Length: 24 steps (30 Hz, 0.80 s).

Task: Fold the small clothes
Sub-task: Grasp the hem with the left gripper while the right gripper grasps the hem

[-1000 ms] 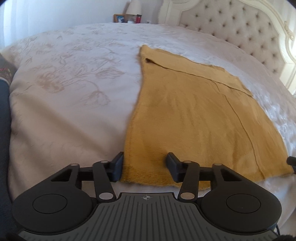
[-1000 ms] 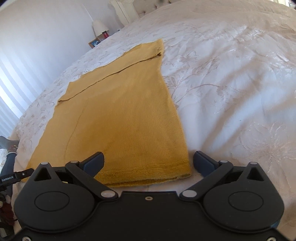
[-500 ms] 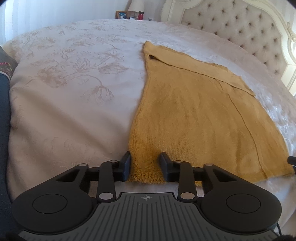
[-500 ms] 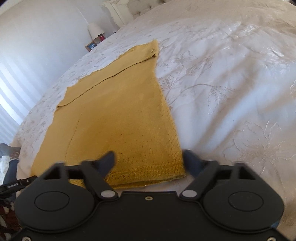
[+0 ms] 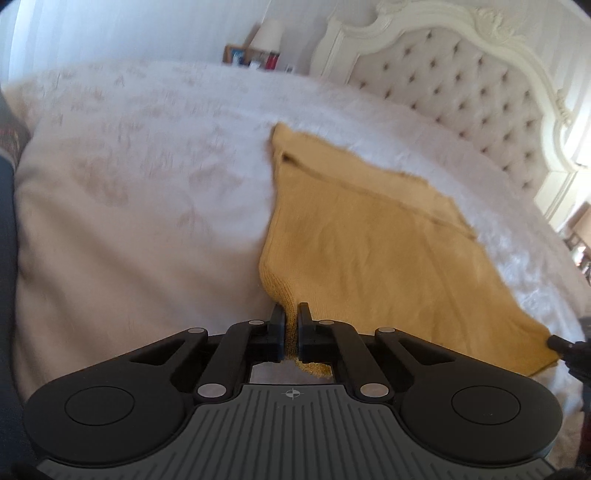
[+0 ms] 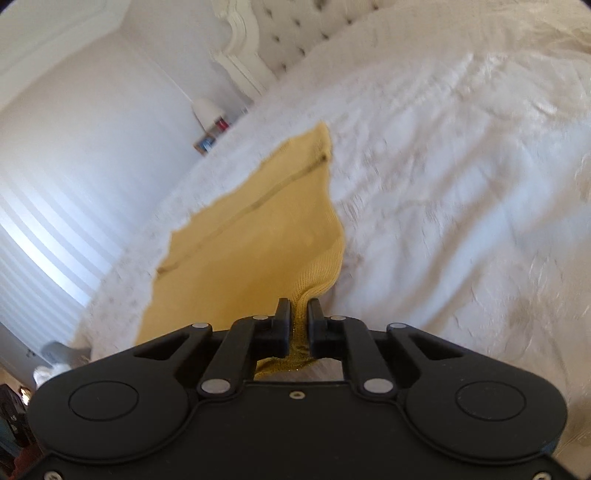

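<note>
A mustard-yellow knit garment (image 5: pixel 376 251) lies on the white bed, its far end folded over with a seam across it. My left gripper (image 5: pixel 291 316) is shut on the garment's near left hem corner, which is lifted off the bed. My right gripper (image 6: pixel 298 312) is shut on the near right hem corner of the same garment (image 6: pixel 251 251), also raised. The right gripper's tip shows at the right edge of the left wrist view (image 5: pixel 565 347). Both views are motion-blurred.
The white embroidered bedspread (image 5: pixel 129 206) spreads to the left of the garment and to its right (image 6: pixel 461 192). A tufted headboard (image 5: pixel 454 85) stands at the far end. A nightstand with a lamp (image 5: pixel 267 35) and small items stands beyond the bed.
Both grippers went from open around the near hem to shut on its corners. The near hem has lifted off the bed and both views have tilted upward.
</note>
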{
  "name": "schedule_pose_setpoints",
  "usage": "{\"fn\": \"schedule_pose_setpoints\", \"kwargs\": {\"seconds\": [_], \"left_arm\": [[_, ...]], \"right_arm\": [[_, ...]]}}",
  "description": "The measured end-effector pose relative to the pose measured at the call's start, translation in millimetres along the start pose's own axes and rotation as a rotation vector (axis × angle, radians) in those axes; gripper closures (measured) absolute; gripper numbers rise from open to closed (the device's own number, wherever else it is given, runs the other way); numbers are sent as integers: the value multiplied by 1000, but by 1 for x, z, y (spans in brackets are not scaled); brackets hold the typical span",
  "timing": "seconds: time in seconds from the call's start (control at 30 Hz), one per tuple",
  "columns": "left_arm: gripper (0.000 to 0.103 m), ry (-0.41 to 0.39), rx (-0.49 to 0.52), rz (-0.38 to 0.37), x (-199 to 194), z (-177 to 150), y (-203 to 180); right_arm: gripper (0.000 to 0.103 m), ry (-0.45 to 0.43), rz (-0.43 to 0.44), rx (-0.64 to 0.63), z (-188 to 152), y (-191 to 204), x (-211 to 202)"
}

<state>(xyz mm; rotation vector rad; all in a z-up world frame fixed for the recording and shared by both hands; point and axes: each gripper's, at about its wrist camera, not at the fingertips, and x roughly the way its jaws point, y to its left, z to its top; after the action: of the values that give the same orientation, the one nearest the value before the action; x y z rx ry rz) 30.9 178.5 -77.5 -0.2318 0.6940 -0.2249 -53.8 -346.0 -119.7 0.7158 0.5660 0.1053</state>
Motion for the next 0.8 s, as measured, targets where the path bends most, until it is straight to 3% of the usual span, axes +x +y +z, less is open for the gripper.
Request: {"fn": "schedule_pose_setpoints", "kwargs": {"seconds": [0.37, 0.43, 0.6, 0.8], "left_arm": [[97, -53, -33, -36, -1, 21, -1], [97, -60, -37, -41, -1, 25, -1], [97, -96, -27, -65, 0, 45, -2], [97, -109, -29, -64, 6, 53, -3]], "right_arm": [[87, -19, 9, -32, 18, 14, -1], [93, -26, 12, -44, 24, 17, 0], [93, -60, 24, -75, 50, 26, 3], [93, -26, -22, -99, 56, 29, 15]]}}
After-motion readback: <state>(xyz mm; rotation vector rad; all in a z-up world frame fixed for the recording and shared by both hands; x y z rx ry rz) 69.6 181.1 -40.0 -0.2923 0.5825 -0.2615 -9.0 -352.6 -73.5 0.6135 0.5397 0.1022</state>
